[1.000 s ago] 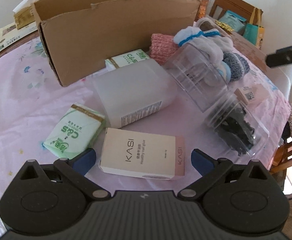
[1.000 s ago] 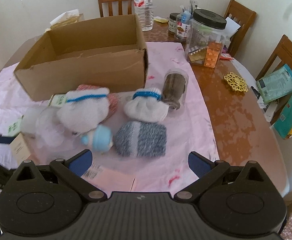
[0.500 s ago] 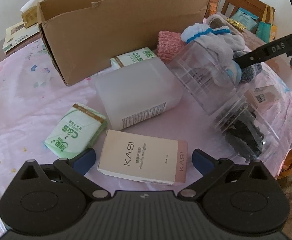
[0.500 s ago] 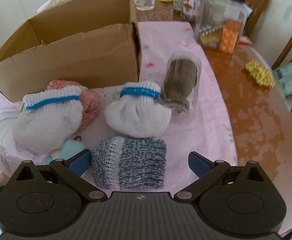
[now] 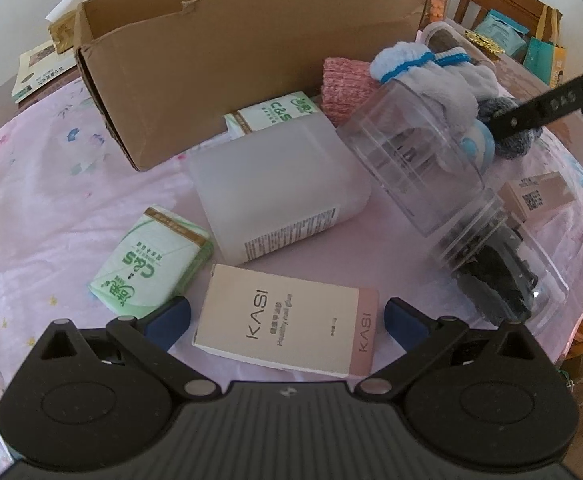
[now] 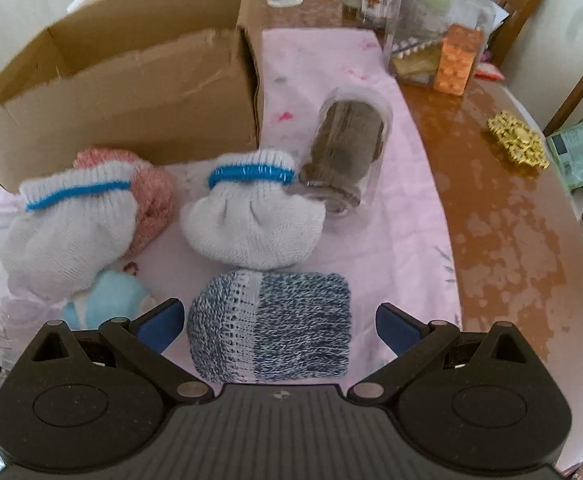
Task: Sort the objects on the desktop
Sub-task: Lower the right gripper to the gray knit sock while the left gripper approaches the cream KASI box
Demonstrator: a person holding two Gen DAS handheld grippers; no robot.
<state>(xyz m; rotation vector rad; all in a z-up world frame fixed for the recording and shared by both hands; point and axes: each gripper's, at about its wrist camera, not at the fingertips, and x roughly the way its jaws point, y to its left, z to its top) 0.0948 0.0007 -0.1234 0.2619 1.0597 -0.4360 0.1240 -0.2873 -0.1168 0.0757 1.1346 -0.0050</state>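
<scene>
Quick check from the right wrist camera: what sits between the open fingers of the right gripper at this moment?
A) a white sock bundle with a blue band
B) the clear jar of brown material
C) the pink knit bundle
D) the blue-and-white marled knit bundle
D: the right gripper is open, and the blue-and-white marled knit bundle lies between its fingers; the other items lie farther off.

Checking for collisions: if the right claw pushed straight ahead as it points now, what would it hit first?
Most likely the blue-grey knitted sock, lying between the open right claw; depth is unclear.
</scene>
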